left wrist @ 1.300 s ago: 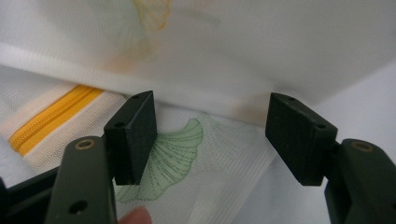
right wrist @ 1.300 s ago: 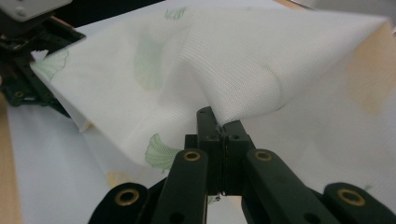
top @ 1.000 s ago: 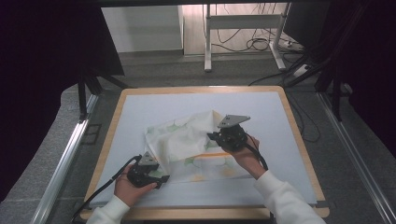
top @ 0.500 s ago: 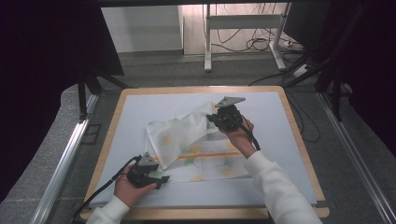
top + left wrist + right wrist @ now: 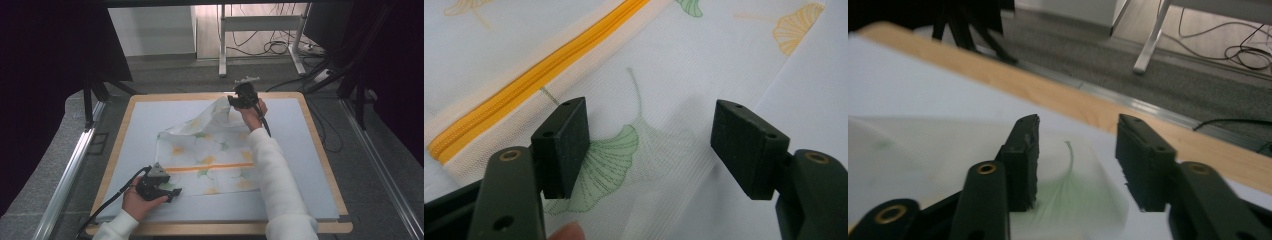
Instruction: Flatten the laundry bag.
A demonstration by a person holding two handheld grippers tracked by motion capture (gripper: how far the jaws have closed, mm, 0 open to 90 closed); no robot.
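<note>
Mesh, by the look of it — a thin white bag (image 5: 210, 160) printed with green and yellow leaves, with an orange zip (image 5: 210, 168) running across it, spread over the middle of the table (image 5: 145, 112). Its near part lies flat; its far corner is drawn up toward the back edge, where the right tool (image 5: 239, 99) sits over it. In the right gripper view the jaws stand somewhat apart with the fabric between and below them, so whether they pinch it I cannot tell for certain; they read as open. The left tool (image 5: 167, 192) rests at the near left corner, jaws wide, with a green leaf print (image 5: 609, 160) lying flat between them and nothing gripped. I'd judge the bag very light and limp: it will sag, fold and slide over the smooth table rather than hold any shape. Single-layer mesh may slip from a shallow pinch, so the surer holds look to be the corners and the hems — or the zip band, which seems the stiffest part.
</note>
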